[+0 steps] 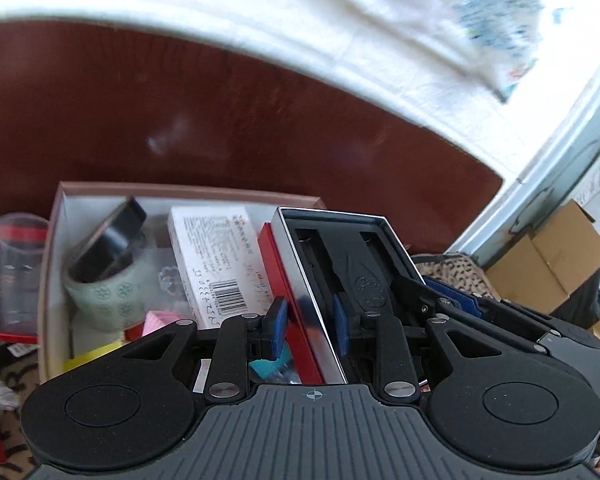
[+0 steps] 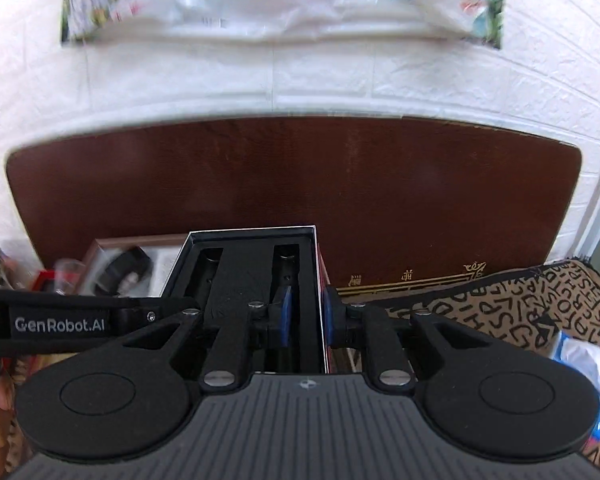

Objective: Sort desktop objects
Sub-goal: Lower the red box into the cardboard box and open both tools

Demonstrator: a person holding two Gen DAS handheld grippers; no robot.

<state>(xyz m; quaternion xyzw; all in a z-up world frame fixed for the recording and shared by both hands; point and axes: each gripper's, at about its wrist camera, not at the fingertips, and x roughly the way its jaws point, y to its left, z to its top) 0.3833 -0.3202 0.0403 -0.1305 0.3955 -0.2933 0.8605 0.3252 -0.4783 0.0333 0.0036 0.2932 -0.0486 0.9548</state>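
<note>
Left hand-held gripper [image 1: 310,330] pinches the open black-lined box's [image 1: 364,264] left wall. Right hand-held gripper [image 2: 306,320] pinches its right wall, above the brown surface [image 2: 380,200]

The red box [image 1: 278,276], silver-rimmed with a black moulded insert, is tilted, open face up, its left wall pinched by the left gripper [image 1: 310,326] and its right wall clamped by the right gripper [image 2: 306,318]. It sits at the right edge of the brown tray [image 1: 56,216]. Inside that tray: a patterned tape roll [image 1: 112,284] at the left with a black roll [image 1: 116,228] leaning on it, and a white barcoded carton [image 1: 216,264] lying beside the red box.
</note>
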